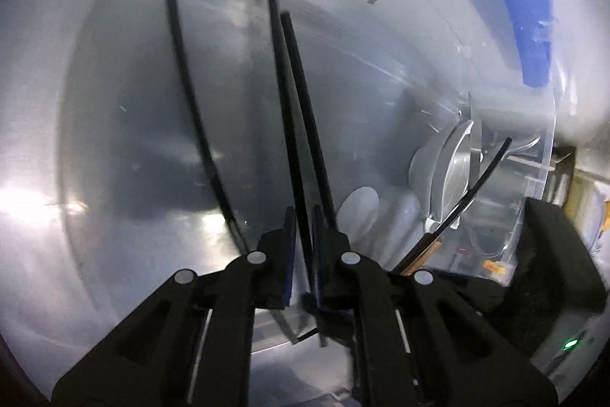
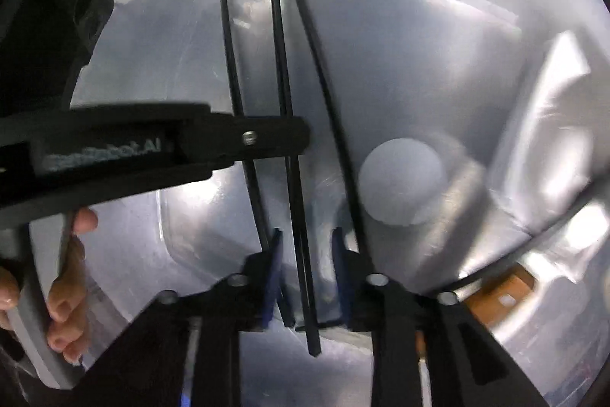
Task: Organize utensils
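Observation:
Several black chopsticks lie lengthwise in one compartment of a clear plastic organizer tray (image 1: 145, 140). My left gripper (image 1: 304, 216) points down into that compartment, its blue pads closed on the middle black chopstick (image 1: 284, 94). From the right wrist view the left gripper (image 2: 297, 136) reaches in side-on across the chopsticks. My right gripper (image 2: 307, 239) straddles the same chopstick (image 2: 282, 63) lower down. Its pads (image 2: 272, 277) stand well apart and touch nothing. One chopstick (image 2: 232, 63) lies to the left of it and another (image 2: 324, 82) to the right.
Metal spoons (image 1: 453, 170) and white spoons (image 1: 358, 212) fill the neighbouring compartment, with another black chopstick (image 1: 476, 185) leaning across them. A white spoon bowl (image 2: 400, 182) lies right of the chopsticks. A person's fingers (image 2: 72, 273) grip the left handle. A blue object (image 1: 514, 6) lies beyond the tray.

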`<state>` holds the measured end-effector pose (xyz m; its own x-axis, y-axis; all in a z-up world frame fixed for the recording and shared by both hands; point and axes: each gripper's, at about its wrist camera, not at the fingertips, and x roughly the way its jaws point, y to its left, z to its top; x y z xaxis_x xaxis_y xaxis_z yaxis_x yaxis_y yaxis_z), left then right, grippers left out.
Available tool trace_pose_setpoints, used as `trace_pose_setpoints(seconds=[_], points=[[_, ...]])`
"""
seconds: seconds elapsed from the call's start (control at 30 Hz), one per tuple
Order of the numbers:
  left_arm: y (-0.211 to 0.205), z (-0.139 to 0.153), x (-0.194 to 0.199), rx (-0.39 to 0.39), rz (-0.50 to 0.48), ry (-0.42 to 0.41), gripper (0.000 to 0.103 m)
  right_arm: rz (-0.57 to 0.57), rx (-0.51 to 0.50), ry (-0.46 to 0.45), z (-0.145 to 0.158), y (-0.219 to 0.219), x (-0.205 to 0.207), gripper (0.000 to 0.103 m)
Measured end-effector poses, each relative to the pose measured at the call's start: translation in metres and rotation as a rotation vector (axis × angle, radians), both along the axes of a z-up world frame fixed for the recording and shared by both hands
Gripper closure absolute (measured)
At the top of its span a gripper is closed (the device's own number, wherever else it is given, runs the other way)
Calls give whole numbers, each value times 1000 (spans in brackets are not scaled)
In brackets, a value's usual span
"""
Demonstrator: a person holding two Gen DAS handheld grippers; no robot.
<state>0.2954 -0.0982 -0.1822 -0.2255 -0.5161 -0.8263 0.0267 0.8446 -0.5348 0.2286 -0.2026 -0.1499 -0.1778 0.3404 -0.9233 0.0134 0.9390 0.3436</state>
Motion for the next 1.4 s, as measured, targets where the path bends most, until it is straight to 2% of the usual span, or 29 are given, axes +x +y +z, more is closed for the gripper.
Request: trace_pose_setpoints(seconds=[0.07, 0.13, 0.23, 0.27, 0.3, 0.33, 0.4, 0.43, 0.5, 0.6, 0.63, 0.7, 0.77, 0.83, 0.9, 0.93, 0.97, 1.17, 1.4], points=[[7, 26, -8, 21, -8, -80, 91, 5, -8, -79, 30, -2, -8, 73], [11, 57, -14, 31, -22, -169, 88, 11, -36, -198, 73, -4, -23, 71], [21, 127, -45, 54, -38, -384, 61, 18, -102, -378, 130, -4, -57, 61], [24, 142, -54, 56, -39, -430, 45, 1, -114, -449, 152, -5, -76, 61], [24, 160, -66, 62, -39, -486, 40, -22, -123, -499, 168, -7, -94, 61], [30, 181, -85, 69, -37, -551, 40, -45, -135, -542, 181, -8, -114, 60], [35, 205, -111, 83, -30, -619, 38, -85, -172, -611, 198, -16, -143, 51], [36, 214, -126, 92, -25, -648, 37, -97, -192, -634, 193, -21, -160, 45], [45, 228, -152, 127, -17, -710, 31, -127, -266, -677, 194, -24, -192, 41], [36, 226, -194, 198, -38, -769, 31, -177, -314, -708, 196, -24, -215, 37], [33, 225, -203, 217, -47, -774, 31, -193, -332, -714, 194, -22, -228, 33], [35, 215, -227, 248, -68, -765, 23, -217, -359, -727, 190, -21, -233, 32], [38, 206, -243, 274, -69, -766, 22, -236, -399, -731, 193, -19, -246, 23], [42, 194, -257, 302, -61, -779, 21, -252, -443, -728, 191, -17, -259, 18], [45, 184, -274, 320, -48, -792, 14, -269, -488, -718, 184, -20, -267, 17], [48, 180, -281, 327, -41, -794, 12, -280, -509, -713, 180, -22, -272, 11], [52, 174, -288, 340, -31, -790, 9, -285, -515, -717, 177, -24, -277, 10], [53, 156, -300, 407, -26, -768, 8, -265, -521, -695, 161, -26, -290, 5], [43, 162, -306, 462, -25, -811, 8, -336, -551, -697, 160, -32, -292, 5]])
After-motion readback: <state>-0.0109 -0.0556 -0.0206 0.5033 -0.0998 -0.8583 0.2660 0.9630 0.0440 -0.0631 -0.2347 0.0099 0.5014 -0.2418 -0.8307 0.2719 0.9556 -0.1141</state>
